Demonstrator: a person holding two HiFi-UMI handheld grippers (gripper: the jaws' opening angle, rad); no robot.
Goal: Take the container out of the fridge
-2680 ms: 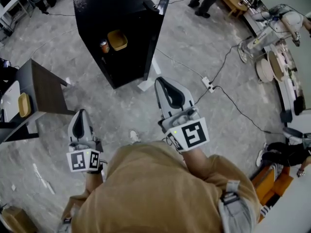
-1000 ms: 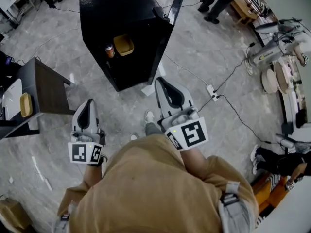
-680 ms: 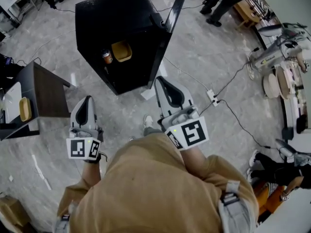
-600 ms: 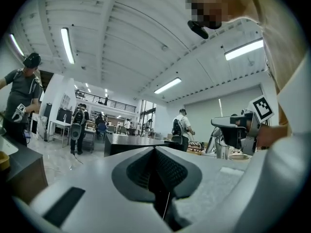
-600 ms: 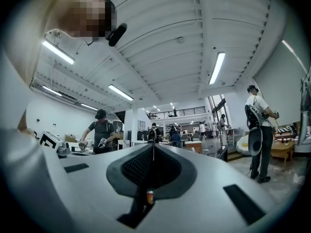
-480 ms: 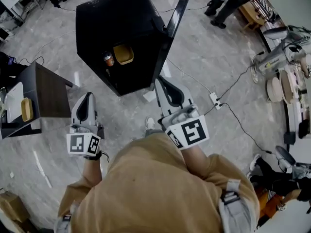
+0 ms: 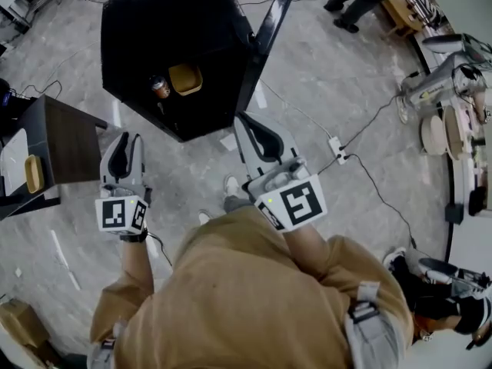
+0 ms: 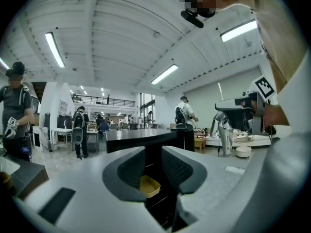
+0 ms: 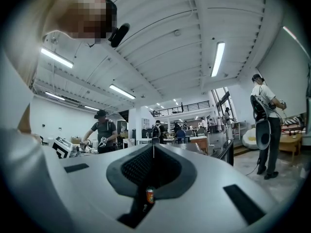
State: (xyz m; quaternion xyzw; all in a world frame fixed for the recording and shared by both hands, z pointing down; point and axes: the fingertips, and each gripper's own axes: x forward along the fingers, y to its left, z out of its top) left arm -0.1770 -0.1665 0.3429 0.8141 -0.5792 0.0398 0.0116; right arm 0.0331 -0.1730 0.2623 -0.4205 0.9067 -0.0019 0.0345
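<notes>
A black fridge [image 7: 177, 21] stands on the floor ahead with its door [image 7: 270, 23] swung open to the right. On a shelf inside sit a yellow container [image 7: 184, 78] and a drink can [image 7: 160, 88] to its left. My left gripper [image 7: 127, 135] is held short of the fridge's lower left corner, slightly open and empty. Its own view shows the container [image 8: 149, 186] through the gap between the jaws [image 8: 153, 147]. My right gripper [image 7: 240, 118] is shut with nothing in it, just in front of the door's lower edge. The can [image 9: 149, 195] shows below its closed tips [image 9: 153, 146].
A dark side table [image 7: 65, 141] stands at the left, with a yellow dish [image 7: 32, 174] on a white surface beside it. A power strip [image 7: 336, 146] and cables lie on the floor at the right. People stand at the back; bowls and equipment line the right edge.
I have walked closer to the fridge, which now fills more of the upper view. Both grippers have come forward with me; the left one has risen toward the fridge's corner.
</notes>
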